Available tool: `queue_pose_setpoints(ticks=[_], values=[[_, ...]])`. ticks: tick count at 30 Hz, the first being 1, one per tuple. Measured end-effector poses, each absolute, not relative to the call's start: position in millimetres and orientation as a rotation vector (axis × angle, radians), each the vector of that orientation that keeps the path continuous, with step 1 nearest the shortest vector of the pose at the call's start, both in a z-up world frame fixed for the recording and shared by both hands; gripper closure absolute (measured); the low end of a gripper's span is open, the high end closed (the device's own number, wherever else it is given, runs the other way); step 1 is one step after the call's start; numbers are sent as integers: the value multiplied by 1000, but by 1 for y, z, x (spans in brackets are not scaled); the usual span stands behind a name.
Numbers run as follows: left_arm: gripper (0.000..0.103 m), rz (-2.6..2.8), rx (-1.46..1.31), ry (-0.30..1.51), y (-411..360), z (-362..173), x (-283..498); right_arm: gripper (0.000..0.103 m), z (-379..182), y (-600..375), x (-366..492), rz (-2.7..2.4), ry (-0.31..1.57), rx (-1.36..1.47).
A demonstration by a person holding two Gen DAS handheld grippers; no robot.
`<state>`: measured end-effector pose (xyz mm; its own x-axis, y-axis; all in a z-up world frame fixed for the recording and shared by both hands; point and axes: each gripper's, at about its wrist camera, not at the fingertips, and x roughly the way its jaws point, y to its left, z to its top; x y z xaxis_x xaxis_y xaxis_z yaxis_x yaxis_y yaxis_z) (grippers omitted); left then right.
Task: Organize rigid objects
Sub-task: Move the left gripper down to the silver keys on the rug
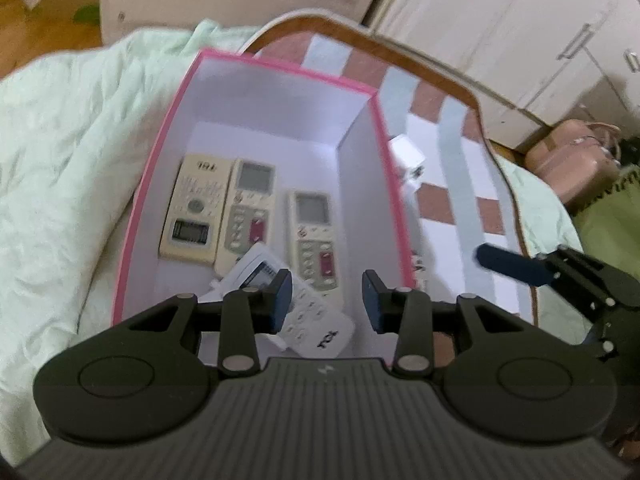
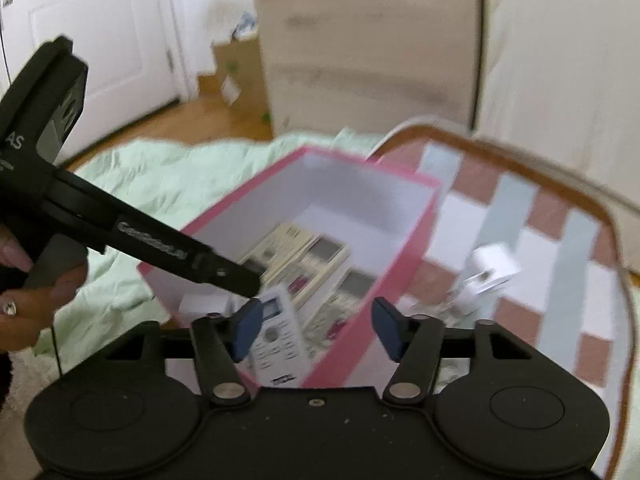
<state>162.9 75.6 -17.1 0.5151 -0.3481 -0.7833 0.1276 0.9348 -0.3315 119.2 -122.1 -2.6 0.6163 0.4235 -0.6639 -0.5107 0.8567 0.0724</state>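
A pink box [image 1: 248, 60] with white inside walls lies on the bed. On its floor are a cream remote [image 1: 196, 208], two grey-screened remotes [image 1: 250, 208] [image 1: 314, 232] and a white remote [image 1: 316, 320] lying askew at the near end. My left gripper [image 1: 328, 300] hangs above that near end, open, with its pads clear of the white remote. My right gripper [image 2: 316, 320] is open over the box's right wall [image 2: 360, 320], with the white remote [image 2: 280, 340] below its left pad. One of its fingers [image 1: 508, 264] shows at the right in the left wrist view.
A white charger [image 2: 492, 268] lies on the checked mat [image 2: 560, 280] right of the box. A pale green blanket [image 1: 72, 140] lies to the left. A hand [image 2: 36, 300] holds the left gripper's frame [image 2: 152, 236]. A pink bag [image 1: 568, 164] and white cupboards [image 1: 520, 40] stand beyond.
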Motion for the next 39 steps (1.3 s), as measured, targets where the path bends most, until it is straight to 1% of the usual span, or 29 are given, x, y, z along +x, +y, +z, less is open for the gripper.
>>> queue_pose_setpoints(ticks=[5, 10, 15, 16, 18, 22, 25, 30, 35, 39], values=[[65, -330, -188, 945, 52, 14, 148, 33, 22, -146, 96, 499, 676, -147], [62, -375, -131, 927, 22, 37, 139, 34, 39, -164, 76, 379, 562, -212], [61, -418, -73, 920, -16, 53, 142, 34, 47, -185, 74, 364, 536, -174], [58, -429, -69, 923, -22, 54, 144, 34, 45, -189, 75, 357, 535, -174], [55, -457, -78, 950, -38, 54, 151, 34, 38, -196, 78, 318, 537, -158], [55, -488, -83, 1025, -67, 42, 169, 33, 10, -219, 92, 247, 552, -96], [52, -488, -86, 1084, -86, 24, 186, 33, -15, -233, 104, 252, 585, -65], [47, -462, -151, 1197, -108, -20, 216, 33, -58, -232, 127, 359, 670, -30], [47, -402, -222, 1306, -124, -69, 242, 33, -95, -223, 147, 420, 751, -37], [45, -345, -233, 1332, -125, -94, 254, 34, -119, -214, 160, 451, 796, -77]])
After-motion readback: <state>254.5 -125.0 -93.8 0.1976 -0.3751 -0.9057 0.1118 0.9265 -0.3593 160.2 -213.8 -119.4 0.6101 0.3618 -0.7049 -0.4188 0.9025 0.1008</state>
